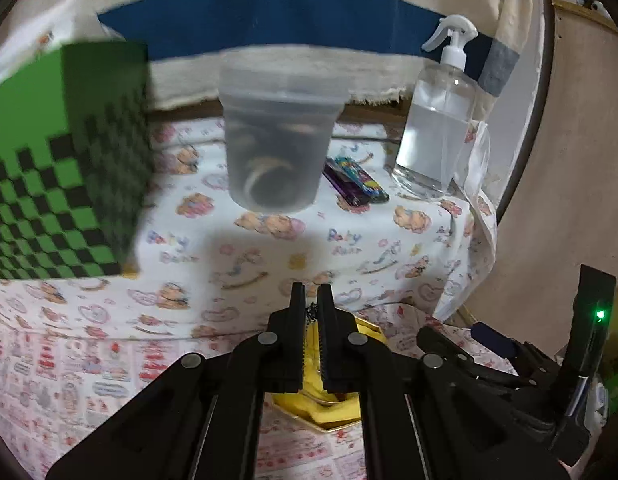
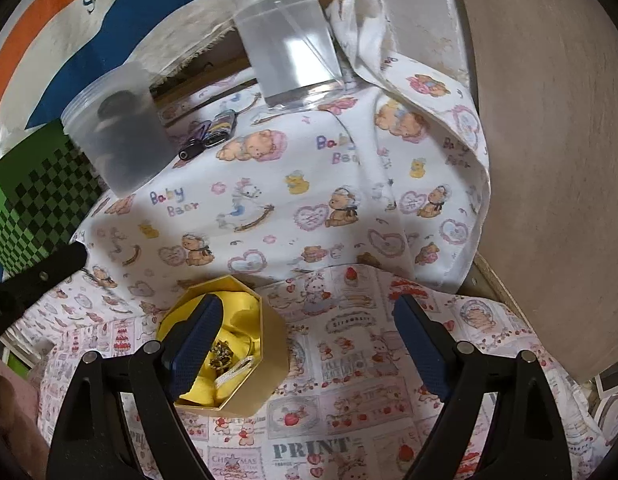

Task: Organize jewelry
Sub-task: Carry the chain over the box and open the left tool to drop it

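A checkered box (image 1: 65,160) stands at the left of the surface (image 1: 269,248), and a cloudy tub (image 1: 275,136) beside it already holds dark and pale pieces, seemingly bangles. The left gripper (image 1: 311,300) is nearly closed, with a thin chain (image 1: 310,314) pinched between its fingers above the gold box (image 2: 265,364). In that box more jewelry (image 2: 229,360) is seen on yellow cloth. The right gripper (image 2: 305,344) is held wide open, empty. The task is judged partly done.

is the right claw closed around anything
No, the right claw is wide open above the patterned cloth, its left finger over the gold box.
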Demonstrator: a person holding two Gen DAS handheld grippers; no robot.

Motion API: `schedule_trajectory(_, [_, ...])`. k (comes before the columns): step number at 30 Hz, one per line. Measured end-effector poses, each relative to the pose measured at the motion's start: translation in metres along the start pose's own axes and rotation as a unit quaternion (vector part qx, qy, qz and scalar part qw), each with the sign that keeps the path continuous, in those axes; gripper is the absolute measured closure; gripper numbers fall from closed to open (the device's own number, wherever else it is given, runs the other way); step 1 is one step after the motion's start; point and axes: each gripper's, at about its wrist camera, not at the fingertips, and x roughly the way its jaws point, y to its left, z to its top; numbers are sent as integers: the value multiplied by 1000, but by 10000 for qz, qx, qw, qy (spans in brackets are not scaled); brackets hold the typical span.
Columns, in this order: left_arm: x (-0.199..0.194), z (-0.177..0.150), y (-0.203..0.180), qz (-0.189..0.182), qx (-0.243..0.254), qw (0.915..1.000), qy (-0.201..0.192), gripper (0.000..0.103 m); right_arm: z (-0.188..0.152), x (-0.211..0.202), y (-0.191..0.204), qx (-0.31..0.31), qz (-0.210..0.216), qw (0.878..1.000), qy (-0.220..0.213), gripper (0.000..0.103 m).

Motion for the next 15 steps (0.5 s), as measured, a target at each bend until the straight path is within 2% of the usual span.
schedule_trajectory(3, [7, -4, 0, 77, -1, 10000, 16, 95, 1, -2, -2, 48, 1, 10000, -33, 14])
schedule_trajectory(4, [7, -6, 1, 69, 1, 10000, 4, 82, 1, -3, -2, 56, 4, 10000, -43, 14])
schedule_trajectory(5, [5, -8, 3, 53, 0, 10000, -7, 72, 2, -3, -2, 58, 7, 10000, -48, 14])
schedule_trajectory(6, [2, -9, 3, 51, 2, 10000, -51, 56, 2, -3, -1, 61, 9, 10000, -52, 14])
schedule_trajectory(7, [-3, -11, 5, 93, 20, 9999, -125, 48, 1, -4, -1, 64, 11, 10000, -55, 14])
schedule_trajectory(13, [-47, -14, 19, 296, 44, 9987, -406, 36, 0, -8, 3, 31, 58, 9999, -98, 14])
schedule_trajectory(14, [-57, -15, 24, 392, 65, 9981, -474, 34, 0, -10, 4, 23, 86, 9999, -107, 14])
schedule_trajectory(15, [-66, -16, 28, 478, 78, 9974, -541, 26, -1, -11, 6, 1, 123, 9999, -117, 14])
